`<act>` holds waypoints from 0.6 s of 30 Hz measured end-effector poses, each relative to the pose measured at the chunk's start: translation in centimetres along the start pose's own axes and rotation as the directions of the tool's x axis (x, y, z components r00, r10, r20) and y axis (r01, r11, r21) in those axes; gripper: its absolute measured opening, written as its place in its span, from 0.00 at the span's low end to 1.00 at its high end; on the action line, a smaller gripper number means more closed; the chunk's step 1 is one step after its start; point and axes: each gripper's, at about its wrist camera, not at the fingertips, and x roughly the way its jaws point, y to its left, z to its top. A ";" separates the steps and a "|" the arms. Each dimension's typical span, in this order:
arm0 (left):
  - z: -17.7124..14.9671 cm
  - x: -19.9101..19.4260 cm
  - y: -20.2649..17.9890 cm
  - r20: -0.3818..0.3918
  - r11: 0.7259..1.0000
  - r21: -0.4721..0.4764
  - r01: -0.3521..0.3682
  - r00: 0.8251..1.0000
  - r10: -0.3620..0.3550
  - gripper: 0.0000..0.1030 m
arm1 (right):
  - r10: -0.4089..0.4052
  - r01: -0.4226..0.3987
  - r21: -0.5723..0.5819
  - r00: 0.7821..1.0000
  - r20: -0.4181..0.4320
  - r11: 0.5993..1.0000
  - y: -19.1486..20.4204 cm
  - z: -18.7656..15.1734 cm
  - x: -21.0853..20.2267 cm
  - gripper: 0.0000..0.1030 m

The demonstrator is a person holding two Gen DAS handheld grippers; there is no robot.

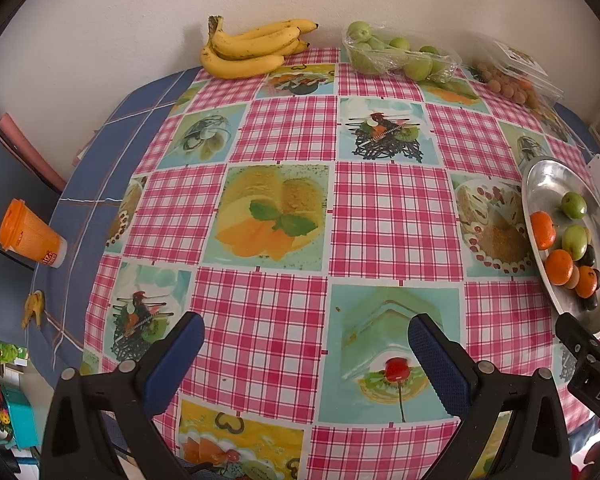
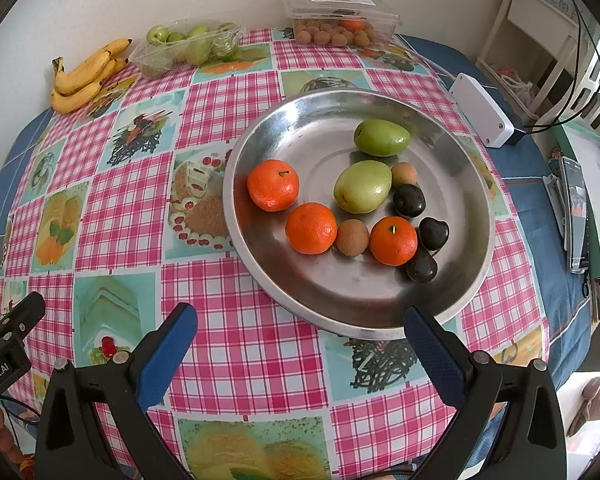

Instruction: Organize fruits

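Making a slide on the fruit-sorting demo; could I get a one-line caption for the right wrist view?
Open right gripper hovers before a metal plate of mixed fruit.

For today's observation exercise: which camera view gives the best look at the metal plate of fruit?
The right wrist view: the metal plate sits nearly centred, whole rim visible, every fruit distinct. The left wrist view shows the plate only at its right edge, foreshortened, with the fruit bunched together.

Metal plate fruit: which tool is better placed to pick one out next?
Right. The right tool is open and faces the metal plate head-on, with an orange just ahead. The left tool, also open, faces bare tablecloth, with the plate off to its right edge.
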 end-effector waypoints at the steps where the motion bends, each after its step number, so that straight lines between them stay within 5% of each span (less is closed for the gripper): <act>1: 0.0 0.0 0.0 0.000 1.000 0.000 0.000 1.000 0.000 1.00 | 0.000 0.000 0.000 1.000 0.000 1.000 0.0 0.0 0.0 1.00; 18: 0.0 0.0 0.2 -0.002 1.000 -0.005 -0.002 1.000 0.002 1.00 | -0.001 0.001 0.003 1.000 -0.004 1.000 0.1 -0.1 0.1 1.00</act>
